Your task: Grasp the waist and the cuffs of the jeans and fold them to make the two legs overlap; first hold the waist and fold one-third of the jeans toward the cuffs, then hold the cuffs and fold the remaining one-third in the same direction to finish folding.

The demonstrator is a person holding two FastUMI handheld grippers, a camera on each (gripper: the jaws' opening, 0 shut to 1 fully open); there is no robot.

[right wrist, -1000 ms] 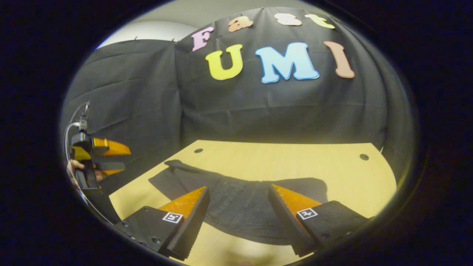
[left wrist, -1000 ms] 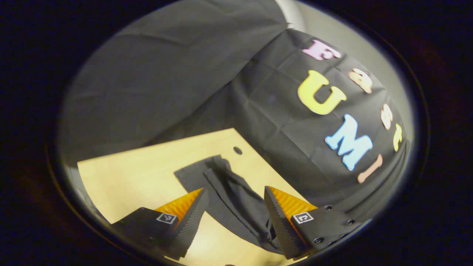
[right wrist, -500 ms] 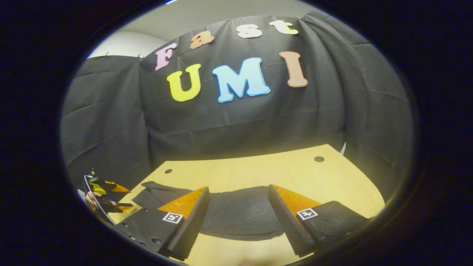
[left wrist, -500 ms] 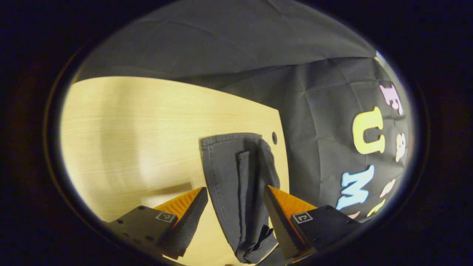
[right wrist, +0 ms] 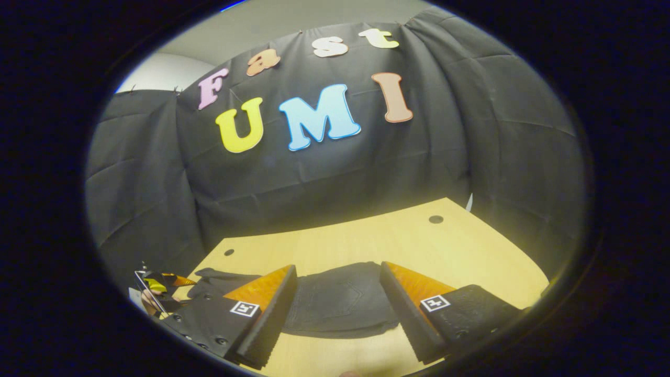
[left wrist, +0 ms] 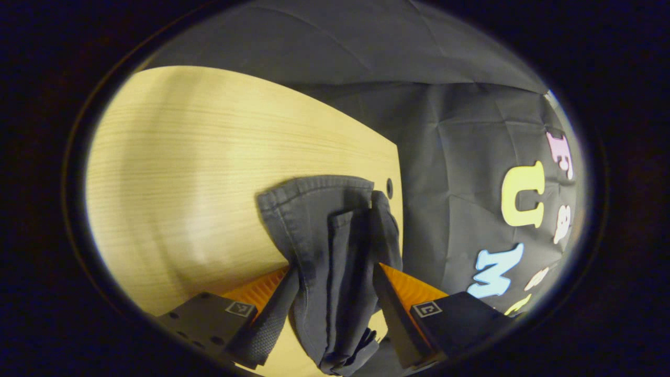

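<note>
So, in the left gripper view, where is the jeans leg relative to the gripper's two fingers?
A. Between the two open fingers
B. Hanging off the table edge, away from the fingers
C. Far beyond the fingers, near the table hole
A: the jeans leg runs down between the spread fingers of the left gripper, on the table.

Our left gripper (left wrist: 331, 301) has its fingers spread, one on each side of a bunched fold of cloth, not pressing it. Our right gripper (right wrist: 339, 303) is open as well, fingers wide apart and tilted downward. In the right gripper view, the left gripper (right wrist: 159, 285) sits low at the left.
</note>
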